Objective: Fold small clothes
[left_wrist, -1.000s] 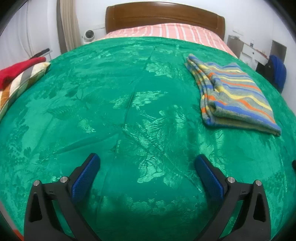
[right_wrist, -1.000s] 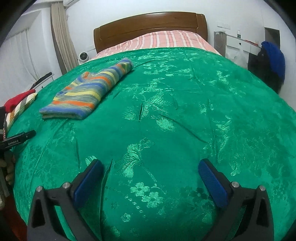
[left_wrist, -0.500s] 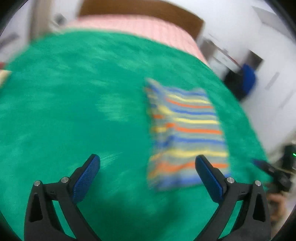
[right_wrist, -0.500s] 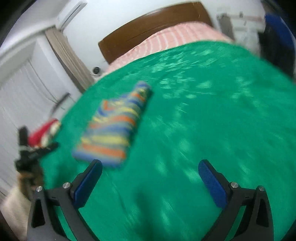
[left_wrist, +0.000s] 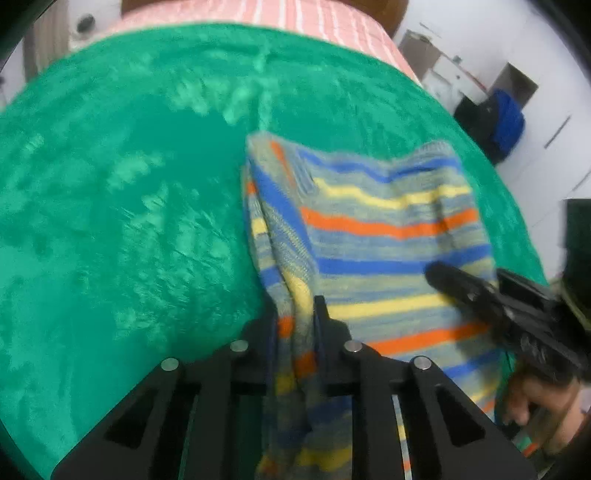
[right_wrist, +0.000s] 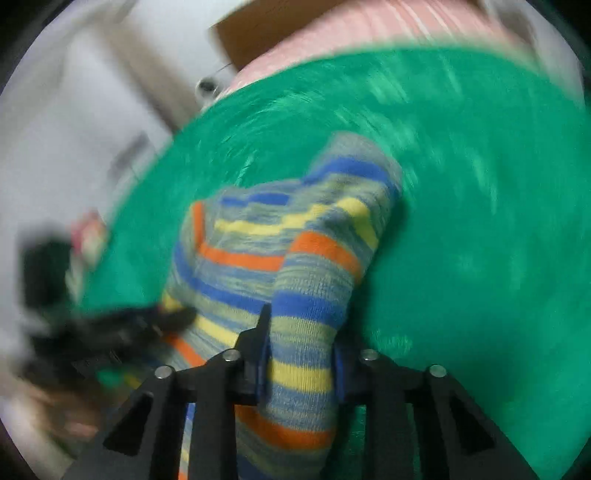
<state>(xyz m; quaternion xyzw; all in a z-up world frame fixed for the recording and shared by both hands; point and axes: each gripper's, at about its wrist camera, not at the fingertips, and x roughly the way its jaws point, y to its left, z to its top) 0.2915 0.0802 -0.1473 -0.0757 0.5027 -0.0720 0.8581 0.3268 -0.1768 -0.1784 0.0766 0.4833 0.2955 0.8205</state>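
Striped knit sweater (left_wrist: 388,236) on green bedspread (left_wrist: 129,221), near bed's right edge. Left tool (left_wrist: 295,314) closing, pinching its left fold; right tool (right_wrist: 301,332) closing, pinching its right fold. Bare bedspread spreads wide on the left.

Bed (left_wrist: 110,240) spread with a green floral-patterned coverlet, pink striped sheet (left_wrist: 295,14) showing at the far end. Lying on the coverlet toward its right side: folded striped knit garment (left_wrist: 388,229) in blue, yellow, orange and grey bands.
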